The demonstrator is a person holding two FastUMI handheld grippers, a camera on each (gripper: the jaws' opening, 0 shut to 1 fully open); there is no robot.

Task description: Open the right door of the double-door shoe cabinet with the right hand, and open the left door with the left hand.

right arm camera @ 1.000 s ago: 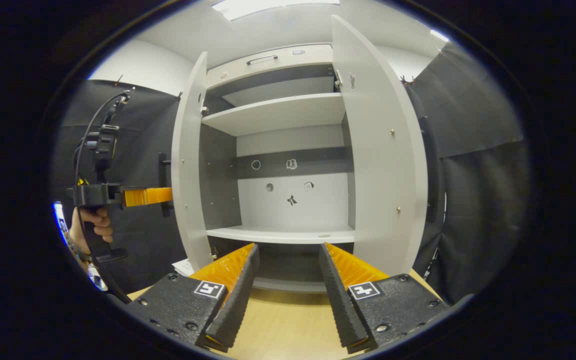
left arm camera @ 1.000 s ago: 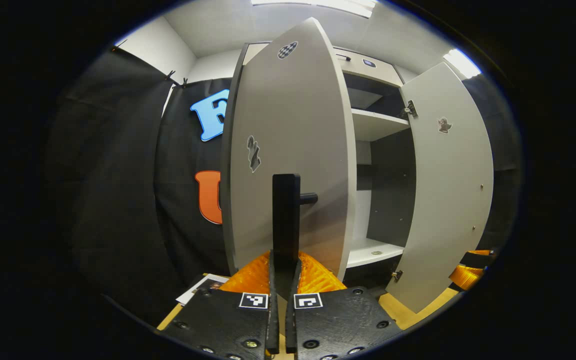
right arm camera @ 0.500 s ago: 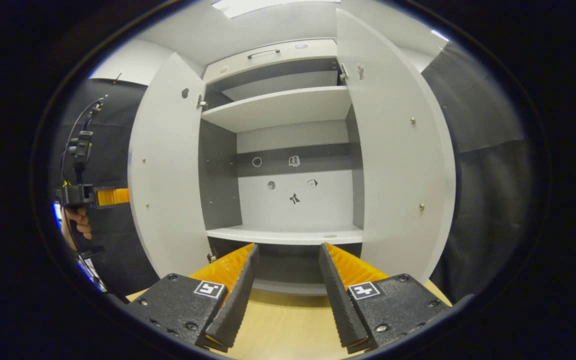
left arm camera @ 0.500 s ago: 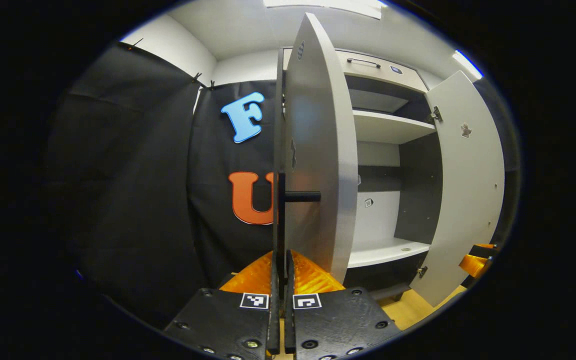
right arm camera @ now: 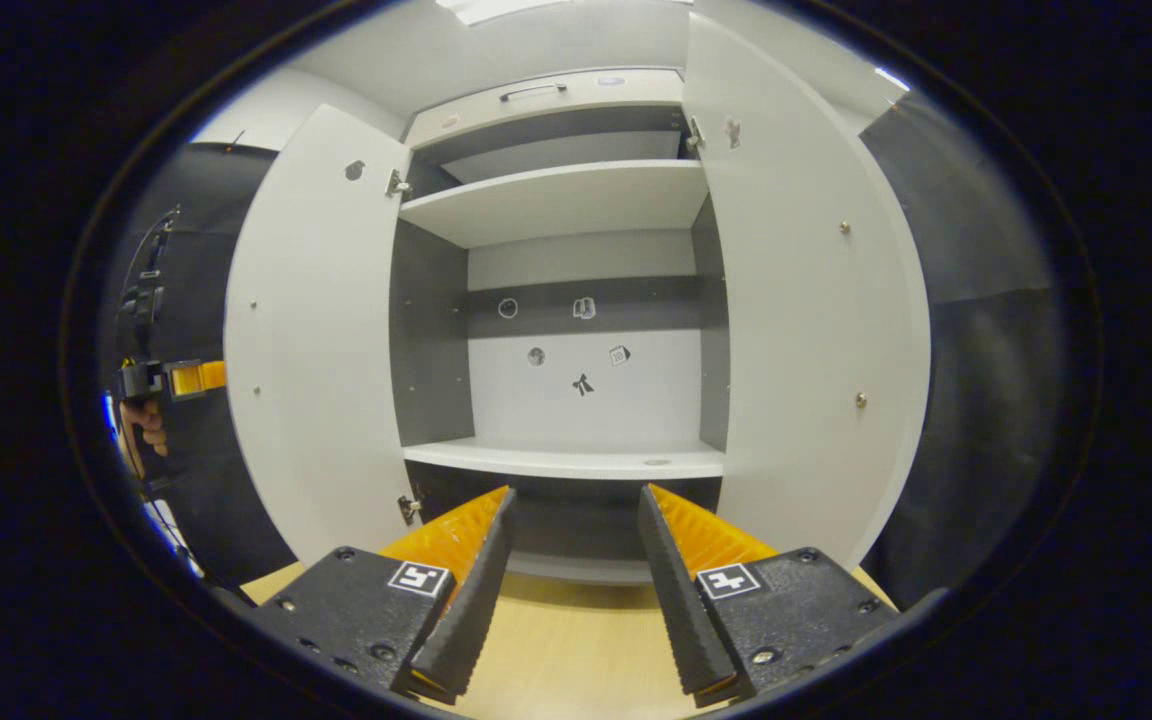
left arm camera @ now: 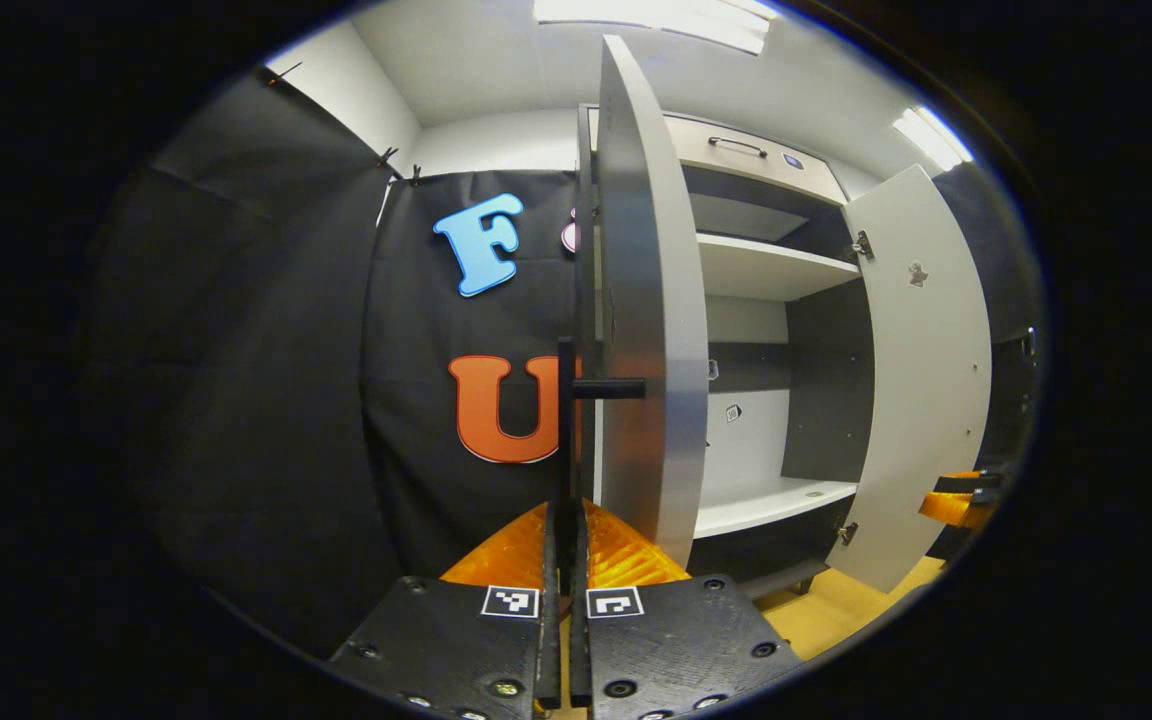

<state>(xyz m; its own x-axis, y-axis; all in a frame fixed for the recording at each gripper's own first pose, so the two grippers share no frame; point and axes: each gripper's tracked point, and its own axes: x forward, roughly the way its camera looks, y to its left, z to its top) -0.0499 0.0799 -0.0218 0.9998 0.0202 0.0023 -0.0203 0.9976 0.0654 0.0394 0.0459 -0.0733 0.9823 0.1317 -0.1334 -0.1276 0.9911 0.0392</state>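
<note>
The shoe cabinet stands with both doors swung wide. In the left gripper view the left door [left arm camera: 648, 330] shows nearly edge-on, and its black bar handle [left arm camera: 566, 420] runs down between the fingers of my left gripper [left arm camera: 564, 535], which is shut on it. The right door [left arm camera: 921, 380] hangs open farther right. In the right gripper view the left door [right arm camera: 316, 330] and right door [right arm camera: 816, 310] frame the bare interior. My right gripper [right arm camera: 574, 500] is open in front of the cabinet, holding nothing. The left gripper [right arm camera: 181, 378] and a hand [right arm camera: 141, 420] sit beyond the left door.
Inside are an upper shelf [right arm camera: 556, 195] and a lower shelf [right arm camera: 566, 460], with small stickers on the back panel [right arm camera: 586, 385]. A drawer front [right arm camera: 536, 95] tops the cabinet. A wooden surface [right arm camera: 566, 650] lies under the right gripper. Black cloth walls stand on both sides.
The left door has swung farther open, from angled to nearly edge-on, with my left gripper still shut on its handle. The right gripper stayed open and barely moved.
</note>
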